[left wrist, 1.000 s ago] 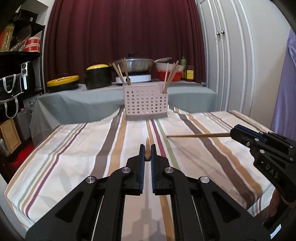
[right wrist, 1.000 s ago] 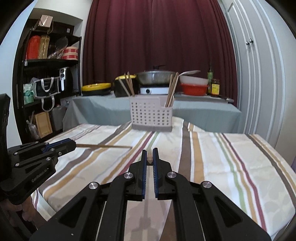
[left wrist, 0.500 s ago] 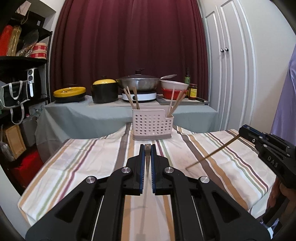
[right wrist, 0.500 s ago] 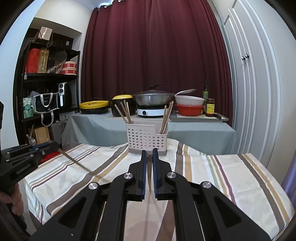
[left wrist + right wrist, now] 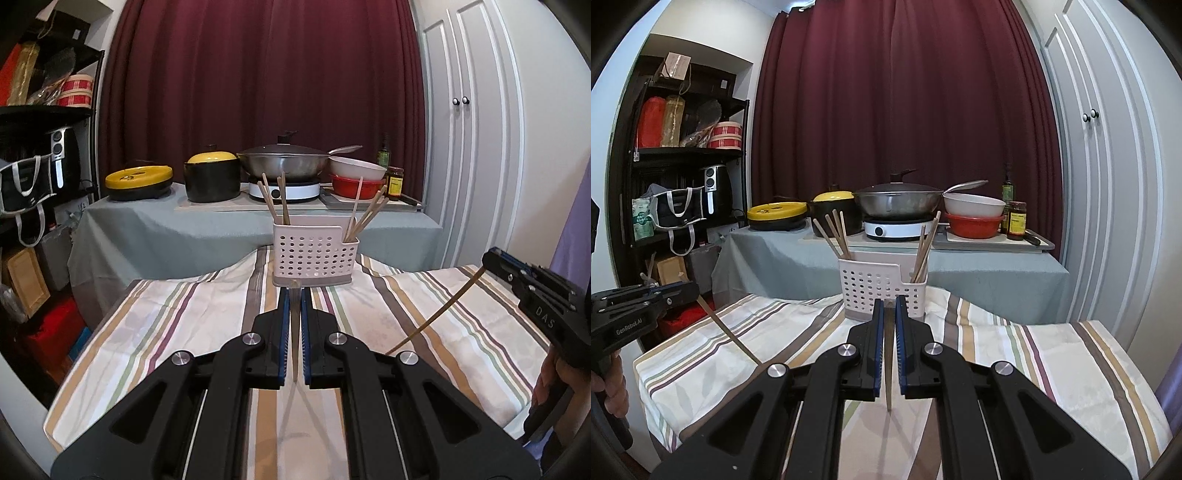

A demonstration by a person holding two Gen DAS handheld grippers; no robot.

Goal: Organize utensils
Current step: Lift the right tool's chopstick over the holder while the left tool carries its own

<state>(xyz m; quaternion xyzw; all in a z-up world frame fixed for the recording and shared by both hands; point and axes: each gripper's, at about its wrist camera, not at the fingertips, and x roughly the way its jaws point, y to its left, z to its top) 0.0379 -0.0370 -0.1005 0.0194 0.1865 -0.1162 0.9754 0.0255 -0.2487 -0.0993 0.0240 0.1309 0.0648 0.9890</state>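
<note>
A white perforated caddy (image 5: 316,254) (image 5: 879,284) stands on the striped tablecloth, with wooden chopsticks upright in its left and right compartments. My left gripper (image 5: 294,295) is shut on a chopstick (image 5: 294,354) seen end-on between its blue pads. In the right wrist view that left gripper (image 5: 692,290) holds its chopstick (image 5: 727,328) slanting down toward the cloth. My right gripper (image 5: 889,304) is shut on another chopstick (image 5: 888,376) whose tip hangs below the jaws. From the left wrist view, the right gripper (image 5: 489,254) carries its chopstick (image 5: 436,314) tilted down-left.
Behind the striped table (image 5: 184,314) stands a grey-covered counter (image 5: 166,229) with a wok, a black pot with a yellow lid, bowls and jars. A dark shelf unit (image 5: 683,155) is at the left, white cupboard doors (image 5: 1100,184) at the right. A hand grips each tool's handle.
Both grippers have lifted and pitched up, so the caddy sits lower in view. Each held chopstick has swung from near level to pointing steeply down at the cloth.
</note>
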